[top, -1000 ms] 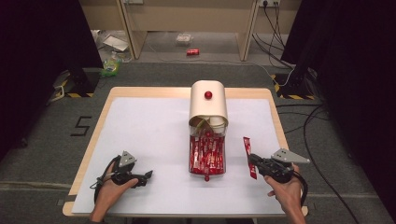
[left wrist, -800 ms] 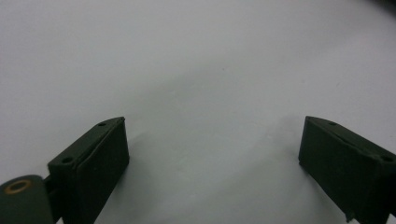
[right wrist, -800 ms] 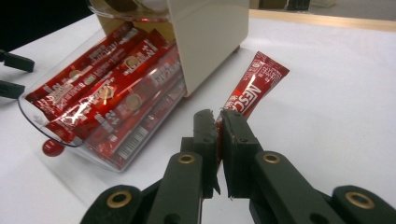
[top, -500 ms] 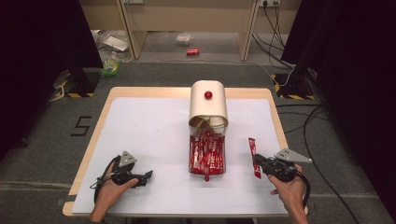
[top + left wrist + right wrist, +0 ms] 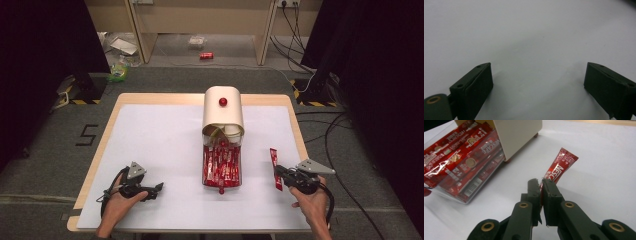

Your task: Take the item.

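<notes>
Many red sachets (image 5: pixel 221 164) in clear drawer (image 5: pixel 221 183) of cream dispenser (image 5: pixel 223 114).

Cream rounded dispenser box (image 5: pixel 223 110) at table (image 5: pixel 150 135) centre; clear drawer of red sachets (image 5: pixel 221 165) at its 6 o'clock; single red sachet (image 5: pixel 274 162) at drawer's 3 o'clock.

Floor: grey carpet (image 5: pixel 165 80) lay around the table (image 5: pixel 165 135).
Walls: black curtains (image 5: pixel 45 55) hung at the left and right edges.
Furniture: a pale wooden unit (image 5: pixel 200 17) stood at top centre.
Cables: they (image 5: pixel 345 145) trailed at right.
Litter: a red can (image 5: pixel 206 56) lay on the floor at top centre.
</notes>
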`<state>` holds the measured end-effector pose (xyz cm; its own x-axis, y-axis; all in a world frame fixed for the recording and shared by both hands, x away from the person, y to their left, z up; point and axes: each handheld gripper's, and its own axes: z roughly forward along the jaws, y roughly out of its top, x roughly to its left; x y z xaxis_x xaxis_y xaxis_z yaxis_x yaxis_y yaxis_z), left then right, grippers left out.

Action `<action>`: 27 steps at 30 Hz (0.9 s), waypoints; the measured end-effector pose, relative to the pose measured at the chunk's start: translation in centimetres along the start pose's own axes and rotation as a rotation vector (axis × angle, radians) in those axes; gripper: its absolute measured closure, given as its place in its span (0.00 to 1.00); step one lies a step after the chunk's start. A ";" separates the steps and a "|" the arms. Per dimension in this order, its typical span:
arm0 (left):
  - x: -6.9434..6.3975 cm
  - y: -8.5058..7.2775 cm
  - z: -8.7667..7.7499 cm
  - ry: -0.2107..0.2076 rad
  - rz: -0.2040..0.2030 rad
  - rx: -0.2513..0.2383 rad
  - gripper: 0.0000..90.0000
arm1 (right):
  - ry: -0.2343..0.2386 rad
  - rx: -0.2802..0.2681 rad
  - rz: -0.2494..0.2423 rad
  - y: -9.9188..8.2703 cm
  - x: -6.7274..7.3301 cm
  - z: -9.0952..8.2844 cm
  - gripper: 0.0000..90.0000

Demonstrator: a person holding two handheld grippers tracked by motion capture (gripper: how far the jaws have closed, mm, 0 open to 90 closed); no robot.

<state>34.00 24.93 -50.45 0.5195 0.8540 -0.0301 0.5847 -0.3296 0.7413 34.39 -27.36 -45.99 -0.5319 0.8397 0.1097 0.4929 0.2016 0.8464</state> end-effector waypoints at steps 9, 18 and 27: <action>0.0 0.0 0.0 -0.001 -0.001 0.000 0.09 | -0.008 0.016 -0.002 -0.2 -0.4 0.4 0.95; 0.0 0.0 0.0 0.000 0.000 0.000 0.09 | -0.020 0.031 0.007 -0.6 -1.0 0.6 0.95; 0.0 0.0 0.0 0.000 0.000 0.000 0.09 | -0.029 0.057 0.003 -1.0 -1.6 0.9 0.95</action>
<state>34.01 24.94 -50.45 0.5195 0.8540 -0.0301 0.5848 -0.3296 0.7412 35.37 -28.49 -47.46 -0.5102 0.8546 0.0966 0.5337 0.2266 0.8147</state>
